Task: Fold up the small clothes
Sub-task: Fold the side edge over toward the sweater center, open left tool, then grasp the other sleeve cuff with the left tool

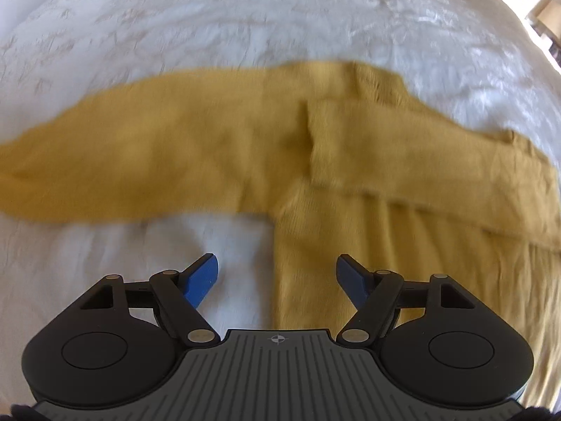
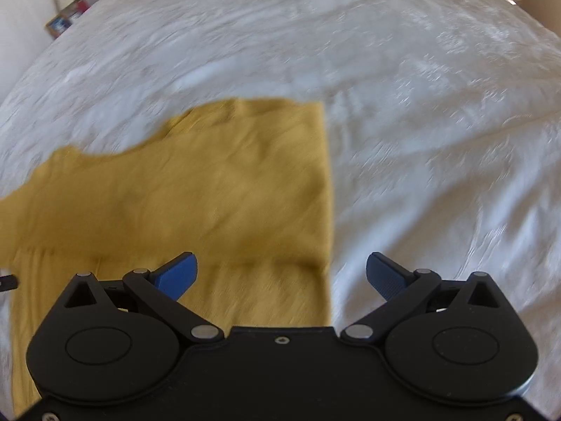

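Observation:
A mustard-yellow long-sleeved top (image 1: 350, 161) lies flat on the white bedspread (image 1: 245, 17). In the left wrist view one sleeve stretches out to the left and the other is folded across the body. My left gripper (image 1: 277, 273) is open and empty, hovering over the left edge of the top's body. In the right wrist view the top (image 2: 210, 193) fills the left half, with a straight folded edge on its right side. My right gripper (image 2: 282, 272) is open and empty above that edge. Both views are motion-blurred.
The white bedspread (image 2: 420, 105) surrounds the top on all sides. A nightstand with a lamp and small items (image 2: 66, 14) stands beyond the bed's far left corner. A bright room area (image 1: 536, 7) shows past the bed's right side.

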